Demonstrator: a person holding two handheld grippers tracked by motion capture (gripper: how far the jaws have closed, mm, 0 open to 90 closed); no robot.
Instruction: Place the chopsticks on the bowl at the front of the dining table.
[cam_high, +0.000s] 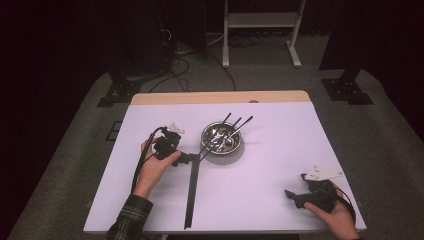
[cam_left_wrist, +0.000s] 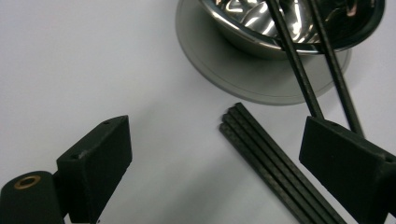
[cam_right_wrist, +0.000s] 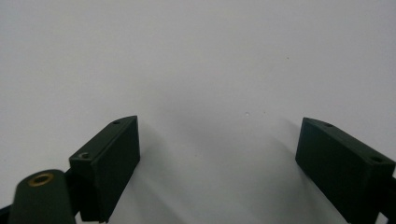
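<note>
While my left gripper hangs low over the table with its jaws spread wide and nothing between them, the bundle of black rods lies flat on the white top inside that gap, closer to the jaw on the right of the left gripper view. The rods' near end stops just short of the bowl, apart from its rim. Two thinner black sticks lean out over the bowl's rim and run down behind that same jaw.

In the high view the rods stretch from beside the bowl toward the table's near edge, ending just short of it. To their left the top is bare out to the left edge.

My right gripper rests near the table's near right corner, well apart from the bowl, jaws wide over bare white surface. Broad open table lies between my two hands.
</note>
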